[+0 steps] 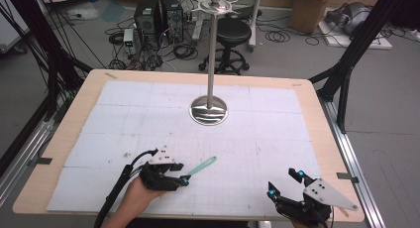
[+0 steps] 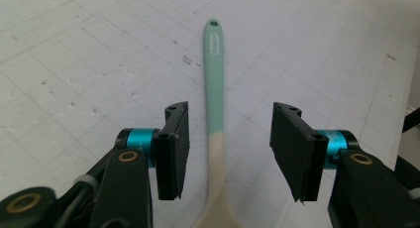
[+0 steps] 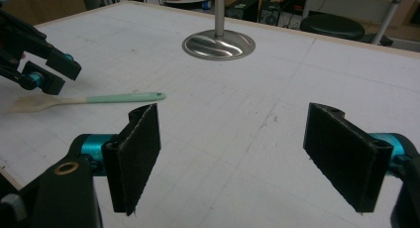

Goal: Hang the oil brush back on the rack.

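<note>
The light, stiff spatula (image 2: 215, 84) was seen lying flat on the bench (image 1: 277, 134) between the open left tool (image 2: 230, 148), best gripped at its thin handle, while the right tool (image 3: 247, 153) was held open too.

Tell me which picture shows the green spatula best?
The left gripper view: the spatula lies close up between the open jaws, its mint handle and pale neck clear. The right gripper view shows it whole but small, lying flat. The high view shows just its handle beside the left hand-held gripper.
</note>
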`<state>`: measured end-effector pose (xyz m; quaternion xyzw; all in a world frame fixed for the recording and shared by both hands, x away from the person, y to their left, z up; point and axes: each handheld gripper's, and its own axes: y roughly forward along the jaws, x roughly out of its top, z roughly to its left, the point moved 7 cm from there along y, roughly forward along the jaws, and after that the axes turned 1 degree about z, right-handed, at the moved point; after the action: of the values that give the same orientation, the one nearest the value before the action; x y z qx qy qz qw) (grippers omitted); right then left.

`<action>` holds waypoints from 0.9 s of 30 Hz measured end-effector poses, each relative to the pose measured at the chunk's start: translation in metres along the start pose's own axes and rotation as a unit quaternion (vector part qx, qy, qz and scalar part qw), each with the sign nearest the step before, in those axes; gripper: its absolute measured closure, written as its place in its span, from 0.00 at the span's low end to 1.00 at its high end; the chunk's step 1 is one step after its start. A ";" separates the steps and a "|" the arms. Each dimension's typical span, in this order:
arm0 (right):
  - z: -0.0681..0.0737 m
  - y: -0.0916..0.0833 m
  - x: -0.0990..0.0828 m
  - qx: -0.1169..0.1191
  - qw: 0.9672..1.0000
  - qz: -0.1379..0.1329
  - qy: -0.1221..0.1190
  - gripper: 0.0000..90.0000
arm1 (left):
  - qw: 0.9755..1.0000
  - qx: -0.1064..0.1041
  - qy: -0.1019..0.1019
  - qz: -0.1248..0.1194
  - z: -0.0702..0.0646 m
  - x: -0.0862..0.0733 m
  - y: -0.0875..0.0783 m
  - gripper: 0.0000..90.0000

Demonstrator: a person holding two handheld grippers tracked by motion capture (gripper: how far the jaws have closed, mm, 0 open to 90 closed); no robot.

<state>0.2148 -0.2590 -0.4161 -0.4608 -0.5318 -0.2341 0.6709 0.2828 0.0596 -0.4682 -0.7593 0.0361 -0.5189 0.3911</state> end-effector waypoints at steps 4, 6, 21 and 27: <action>0.000 0.000 0.000 -0.001 1.000 0.000 0.002 0.23 | 1.000 0.001 0.008 0.015 -0.001 -0.002 0.007 0.60; 0.000 0.000 0.000 0.000 1.000 0.001 0.004 0.23 | 1.000 0.005 0.011 0.023 0.000 -0.004 0.010 0.61; 0.000 0.000 -0.001 -0.001 1.000 0.000 0.002 0.23 | 0.998 0.032 0.025 0.047 0.005 -0.009 0.017 0.76; -0.001 -0.001 0.000 -0.003 1.000 0.001 0.003 0.23 | 0.997 0.041 0.046 0.053 0.003 -0.010 0.017 0.80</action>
<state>0.2146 -0.2601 -0.4163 -0.4627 -0.5288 -0.2360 0.6713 0.2868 0.0538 -0.4868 -0.7152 0.0733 -0.5326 0.4467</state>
